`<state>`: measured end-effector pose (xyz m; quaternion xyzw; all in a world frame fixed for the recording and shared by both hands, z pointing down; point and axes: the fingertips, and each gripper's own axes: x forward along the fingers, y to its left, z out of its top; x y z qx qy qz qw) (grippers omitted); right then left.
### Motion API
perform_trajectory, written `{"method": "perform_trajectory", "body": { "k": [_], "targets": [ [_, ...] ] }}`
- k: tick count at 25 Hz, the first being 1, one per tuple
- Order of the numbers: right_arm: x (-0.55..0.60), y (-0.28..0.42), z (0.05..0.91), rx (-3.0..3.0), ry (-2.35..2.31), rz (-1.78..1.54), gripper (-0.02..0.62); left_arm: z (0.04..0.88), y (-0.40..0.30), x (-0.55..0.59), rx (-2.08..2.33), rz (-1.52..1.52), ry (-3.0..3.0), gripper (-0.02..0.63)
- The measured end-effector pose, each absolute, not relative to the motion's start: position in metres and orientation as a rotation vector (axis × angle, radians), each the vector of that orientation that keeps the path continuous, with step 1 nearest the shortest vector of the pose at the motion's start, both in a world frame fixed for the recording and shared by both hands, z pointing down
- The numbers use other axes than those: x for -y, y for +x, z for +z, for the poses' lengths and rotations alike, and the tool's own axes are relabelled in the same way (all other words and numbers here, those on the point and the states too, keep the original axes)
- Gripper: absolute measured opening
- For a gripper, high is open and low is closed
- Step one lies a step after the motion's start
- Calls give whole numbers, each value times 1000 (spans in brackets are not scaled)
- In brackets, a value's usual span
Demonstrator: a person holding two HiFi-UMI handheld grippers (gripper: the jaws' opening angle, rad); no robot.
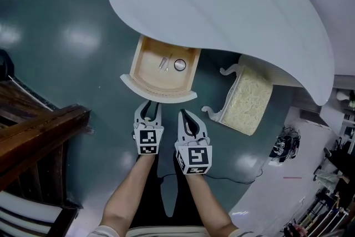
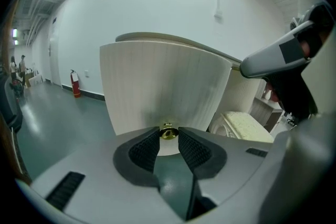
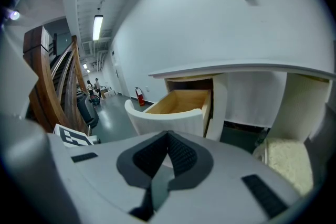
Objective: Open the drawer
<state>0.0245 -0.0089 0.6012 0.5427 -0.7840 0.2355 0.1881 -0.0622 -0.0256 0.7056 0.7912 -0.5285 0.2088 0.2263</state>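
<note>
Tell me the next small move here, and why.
Probably open the left gripper and let go of the brass knob: the drawer already stands well out from under the white top, its inside showing.

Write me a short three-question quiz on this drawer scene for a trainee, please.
1. True or false: the drawer sits pushed fully in under the white table.
2. Multiple choice: what stands between the jaws of the left hand-held gripper? A) the brass knob on the drawer front B) a cloth C) nothing at all
3. Fill in the blank: the jaws of the right hand-held gripper are ____, with nothing between them.

Key: 1 false, the drawer is pulled out and its wooden inside shows; 2 A; 3 shut.
</note>
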Motion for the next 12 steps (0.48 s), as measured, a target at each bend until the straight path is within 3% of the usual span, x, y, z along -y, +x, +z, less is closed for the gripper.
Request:
{"method": "perform_trajectory", "body": {
  "k": [4,6,12],
  "targets": [
    [5,23,593,2209,1524,674,14,696,-67,21,1451,540,2159,99],
    [3,23,586,2212,1521,676,14,683,-68,19,1450,521,2165,56],
    [4,24,561,2231,1539,678,14,634,-71,14,1473,442,2154,23]
  ]
}}
